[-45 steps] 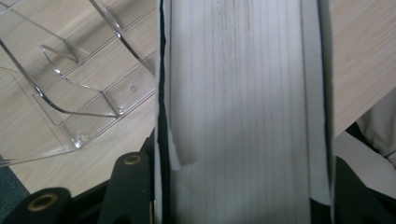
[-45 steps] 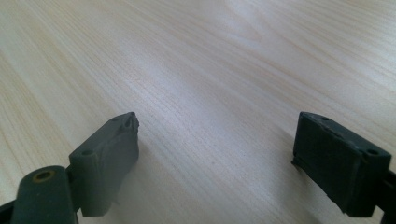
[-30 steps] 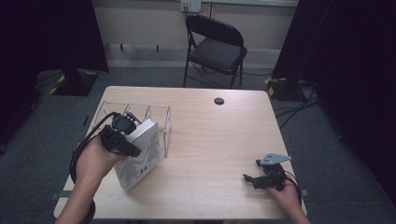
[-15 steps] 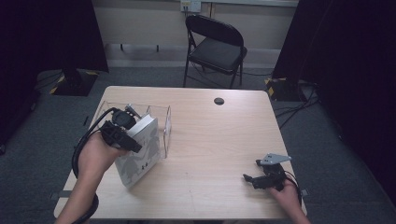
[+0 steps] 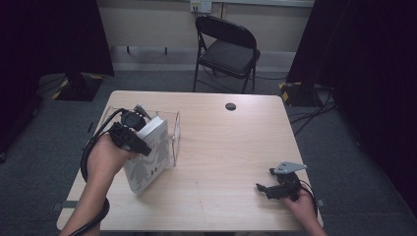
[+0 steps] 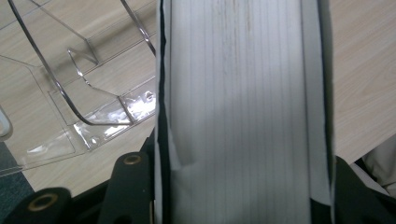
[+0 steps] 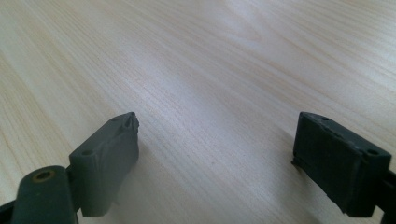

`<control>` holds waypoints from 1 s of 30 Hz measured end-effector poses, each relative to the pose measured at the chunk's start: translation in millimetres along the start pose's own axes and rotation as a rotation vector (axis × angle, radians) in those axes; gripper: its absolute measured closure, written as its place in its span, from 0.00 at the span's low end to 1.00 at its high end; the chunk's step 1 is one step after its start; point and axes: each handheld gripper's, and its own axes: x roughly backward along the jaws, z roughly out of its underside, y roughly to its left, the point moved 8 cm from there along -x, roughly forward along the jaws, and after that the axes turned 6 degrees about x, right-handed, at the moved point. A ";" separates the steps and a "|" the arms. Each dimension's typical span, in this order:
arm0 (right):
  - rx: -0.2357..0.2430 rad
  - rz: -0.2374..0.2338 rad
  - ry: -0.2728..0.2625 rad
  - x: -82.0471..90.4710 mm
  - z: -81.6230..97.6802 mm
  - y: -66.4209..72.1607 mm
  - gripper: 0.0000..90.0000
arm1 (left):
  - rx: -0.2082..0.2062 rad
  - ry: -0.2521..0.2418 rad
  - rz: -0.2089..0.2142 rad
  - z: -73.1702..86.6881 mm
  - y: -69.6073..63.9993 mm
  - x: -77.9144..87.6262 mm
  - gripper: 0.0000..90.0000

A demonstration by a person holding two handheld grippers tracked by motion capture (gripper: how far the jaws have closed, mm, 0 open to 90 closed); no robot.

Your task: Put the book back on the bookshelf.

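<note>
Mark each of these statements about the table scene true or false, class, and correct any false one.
1. The left gripper is clamped on a white book. True.
2. The right gripper holds a pen. False: its jaws are open over bare table.
3. A clear plastic stand sits beside the book. True.
4. The folding chair stands on the table. False: it is on the floor beyond the far edge.
5. A small dark round thing lies near the table's far edge. True.
</note>
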 end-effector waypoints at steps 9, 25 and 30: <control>-0.001 0.001 0.000 0.0 0.0 0.0 0.15 | 0.032 0.006 0.007 -4.7 1.9 -4.8 0.59; -0.001 -0.001 0.001 0.0 0.1 -0.3 0.15 | 0.059 0.013 0.002 -13.8 8.1 -5.2 0.59; -0.001 -0.001 0.001 0.0 0.1 -0.2 0.15 | 0.074 0.015 -0.011 -16.4 8.5 -7.4 0.59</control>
